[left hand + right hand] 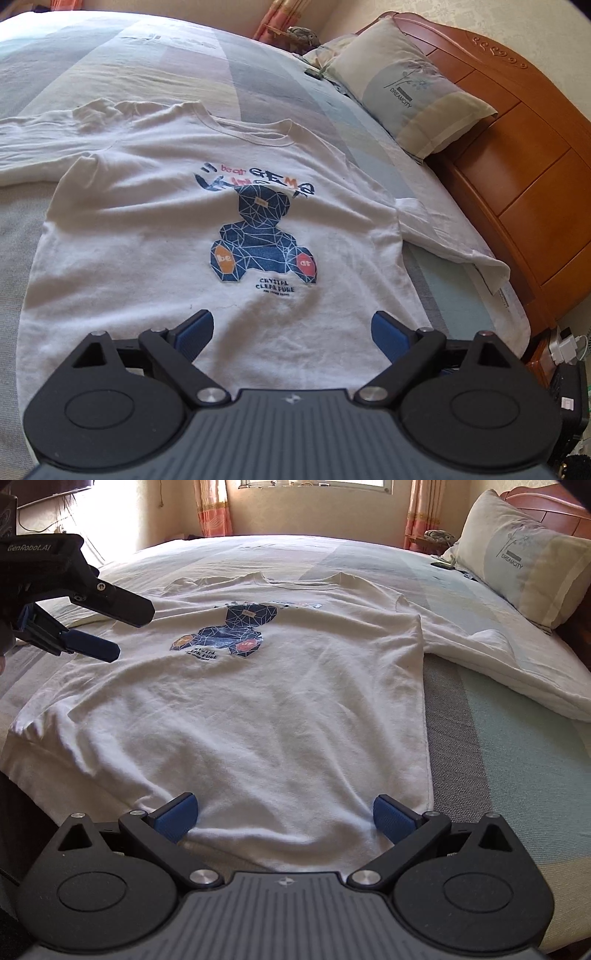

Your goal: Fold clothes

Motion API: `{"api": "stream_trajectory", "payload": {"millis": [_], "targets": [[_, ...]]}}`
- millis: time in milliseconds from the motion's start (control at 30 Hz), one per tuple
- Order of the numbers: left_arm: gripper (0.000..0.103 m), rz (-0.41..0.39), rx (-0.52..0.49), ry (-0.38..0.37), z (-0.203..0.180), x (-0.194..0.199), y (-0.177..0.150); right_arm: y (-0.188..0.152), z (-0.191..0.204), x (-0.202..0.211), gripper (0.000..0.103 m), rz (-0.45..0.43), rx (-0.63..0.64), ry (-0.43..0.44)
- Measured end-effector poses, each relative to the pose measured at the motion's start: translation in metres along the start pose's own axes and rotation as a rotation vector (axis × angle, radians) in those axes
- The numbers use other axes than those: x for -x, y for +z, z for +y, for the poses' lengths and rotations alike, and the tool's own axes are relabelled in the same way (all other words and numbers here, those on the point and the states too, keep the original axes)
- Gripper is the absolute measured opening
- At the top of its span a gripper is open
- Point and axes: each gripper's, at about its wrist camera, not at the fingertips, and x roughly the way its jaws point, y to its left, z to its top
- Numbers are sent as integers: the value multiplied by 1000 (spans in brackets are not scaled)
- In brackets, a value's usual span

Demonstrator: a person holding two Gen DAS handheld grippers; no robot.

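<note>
While flat on the bed (498, 738): one T-shirt (258, 709) | two grippers, left gripper (291, 332) and right gripper (284, 816), both spread wide, empty, over its hem

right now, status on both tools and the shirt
Left tool open, right tool open, both empty above the shirt. White t-shirt flat on bed, print up, unfolded. Nothing in the way.

Left gripper (291, 332): your jaws stand wide apart, nothing between them. Blue pads (195, 328) face each other at 9 and 3 o'clock of the gap, fingers pointing forward toward 12. From the right wrist view, this same gripper (123, 635) enters at 9 o'clock, tilted slightly downward, its two fingers parted.

Right gripper (286, 818): your jaws spread wide, empty. Blue pads (391, 818) sit level, pointing to 12 o'clock.
</note>
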Motion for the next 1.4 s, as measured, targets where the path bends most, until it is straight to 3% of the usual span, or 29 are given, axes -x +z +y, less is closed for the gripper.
{"api": "stream_trajectory", "payload": {"millis": [167, 267, 367, 600, 700, 867, 967, 1067, 1167, 1233, 1400], "targets": [[92, 30, 58, 82, 29, -12, -8, 0, 2, -1, 103, -4, -5, -18], [93, 17, 101, 35, 43, 0, -19, 0, 2, -1, 103, -5, -7, -21], [93, 30, 109, 36, 48, 11, -18, 0, 3, -2, 103, -3, -10, -27], [93, -40, 113, 66, 61, 11, 8, 1, 5, -3, 103, -1, -18, -41], [92, -54, 176, 98, 77, 1, 5, 2, 5, -3, 103, 2, -19, -43], [92, -122, 302, 92, 85, 16, -8, 0, 5, -2, 103, -2, -23, -49], [92, -108, 264, 71, 72, 26, -10, 0, 6, -3, 103, -1, -24, -51], [93, -75, 159, 37, 52, 31, -18, 0, 6, -2, 103, -6, -24, -52], [93, -24, 54, 51, 34, 28, -30, 0, 6, -3, 103, -9, -24, -52], [93, 8, 50, 89, 35, 23, -41, 0, 5, -2, 103, -9, -24, -52], [92, -19, 108, 112, 44, 33, -43, -1, 5, 0, 103, -6, -23, -48]]}}
